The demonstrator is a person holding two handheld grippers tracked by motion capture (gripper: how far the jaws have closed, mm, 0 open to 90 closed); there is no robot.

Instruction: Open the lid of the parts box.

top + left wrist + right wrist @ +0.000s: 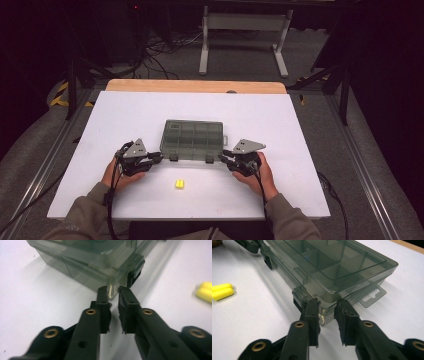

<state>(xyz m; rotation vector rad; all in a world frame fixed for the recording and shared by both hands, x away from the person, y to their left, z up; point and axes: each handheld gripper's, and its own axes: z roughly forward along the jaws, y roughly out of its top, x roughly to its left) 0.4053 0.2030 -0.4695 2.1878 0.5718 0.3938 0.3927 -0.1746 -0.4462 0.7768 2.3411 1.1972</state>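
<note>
Tools (159, 158) (225, 156) flank closed organizer box (192, 139).

Compartment boxes: one smoky clear-plastic compartment box (192, 139) is lying on the table, lid shut.
Latches: two dark latches are showing on its near edge.
Yellow pieces: two small yellow foam pieces (179, 184) are lying side by side.
Grippers: two, left gripper (156, 159) and right gripper (226, 159), are flanking the box.
</note>
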